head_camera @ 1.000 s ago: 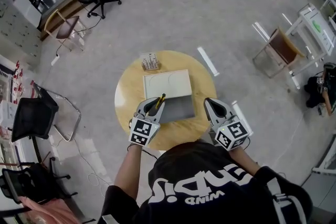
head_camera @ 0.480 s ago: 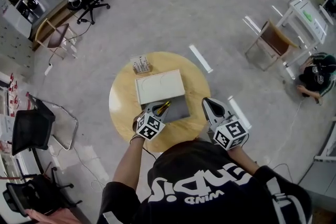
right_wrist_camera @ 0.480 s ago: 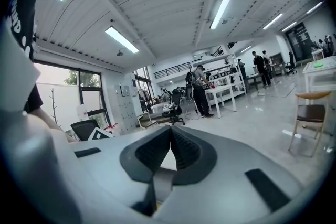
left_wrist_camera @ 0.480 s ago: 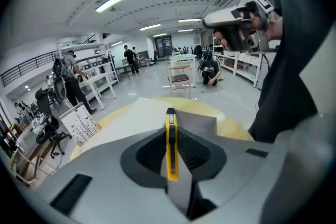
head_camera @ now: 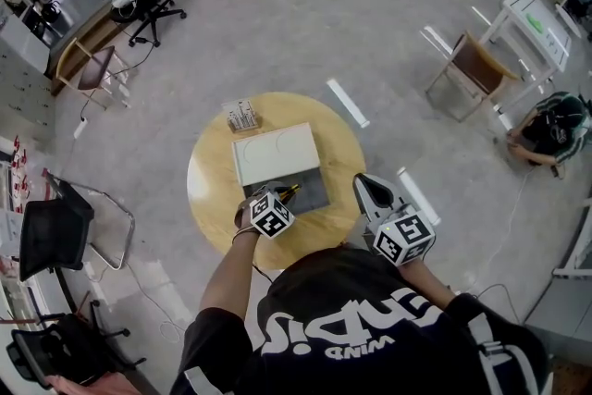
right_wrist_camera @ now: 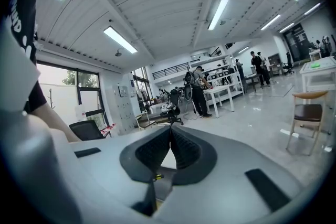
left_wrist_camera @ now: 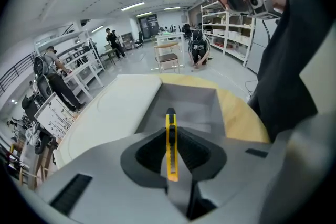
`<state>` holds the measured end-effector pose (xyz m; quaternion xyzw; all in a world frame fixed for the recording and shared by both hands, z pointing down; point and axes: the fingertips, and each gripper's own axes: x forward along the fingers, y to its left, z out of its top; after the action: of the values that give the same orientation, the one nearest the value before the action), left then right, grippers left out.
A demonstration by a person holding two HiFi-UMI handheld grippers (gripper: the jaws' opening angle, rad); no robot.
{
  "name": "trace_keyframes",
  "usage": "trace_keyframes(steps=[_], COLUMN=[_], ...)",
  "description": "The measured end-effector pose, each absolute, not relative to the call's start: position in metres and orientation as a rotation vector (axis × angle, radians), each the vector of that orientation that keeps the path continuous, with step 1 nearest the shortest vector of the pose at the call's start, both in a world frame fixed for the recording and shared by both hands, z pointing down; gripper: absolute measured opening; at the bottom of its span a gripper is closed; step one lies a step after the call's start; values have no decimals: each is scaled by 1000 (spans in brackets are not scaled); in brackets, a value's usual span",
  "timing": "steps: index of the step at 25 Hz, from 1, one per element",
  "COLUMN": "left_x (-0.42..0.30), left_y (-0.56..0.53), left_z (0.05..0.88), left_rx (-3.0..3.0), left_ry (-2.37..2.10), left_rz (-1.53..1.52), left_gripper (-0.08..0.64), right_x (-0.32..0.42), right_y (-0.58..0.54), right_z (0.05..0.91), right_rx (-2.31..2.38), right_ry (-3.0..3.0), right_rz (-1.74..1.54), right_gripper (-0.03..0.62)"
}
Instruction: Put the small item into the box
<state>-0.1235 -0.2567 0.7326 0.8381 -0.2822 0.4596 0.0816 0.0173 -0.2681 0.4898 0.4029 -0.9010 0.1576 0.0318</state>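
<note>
Overhead, from the head view, the left gripper (head_camera: 281,196) sits at the near-left corner of the open grey box (head_camera: 313,188) on the round wooden table (head_camera: 208,190). A second ago it stood further out along the box's left edge, with its load over the seam between the box and the white lid (head_camera: 276,153). Since then the wrist has rolled, turning the marker cube, and the yellow utility knife (head_camera: 290,191) it carries has come over the grey interior. That suggests the carry is nearly finished and mainly the release remains. The right gripper (head_camera: 363,184) is off the box's near-right corner, just beside it and not touching, much as it was. In the left gripper view the jaws are clamped on the knife's flat sides, gripping it around mid-length. Its long axis runs straight along the gripper's own line. The black-tipped end points forward and away from the person, out over the box's floor toward the far wall, and the butt end sits back in the throat of the jaws. The knife looks to be in the air above the box, not yet resting in it. The lid lies flat to the left of the box in this view, and bare table shows to the right. In the right gripper view the two jaws meet at their tips with nothing held between them, so this gripper is idle and looks out across the room.
</note>
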Motion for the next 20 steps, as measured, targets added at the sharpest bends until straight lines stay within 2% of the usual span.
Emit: trace_keyframes(steps=[20], left_x=[-123], left_y=[-249], left_z=[770], left_rx=[2430], left_ry=[-742], left_rz=[1530], left_gripper=[72], right_x=[32], right_y=[-262], right_z=[491], right_rx=[1294], right_ry=[-2734], right_rz=[486], right_gripper=[3])
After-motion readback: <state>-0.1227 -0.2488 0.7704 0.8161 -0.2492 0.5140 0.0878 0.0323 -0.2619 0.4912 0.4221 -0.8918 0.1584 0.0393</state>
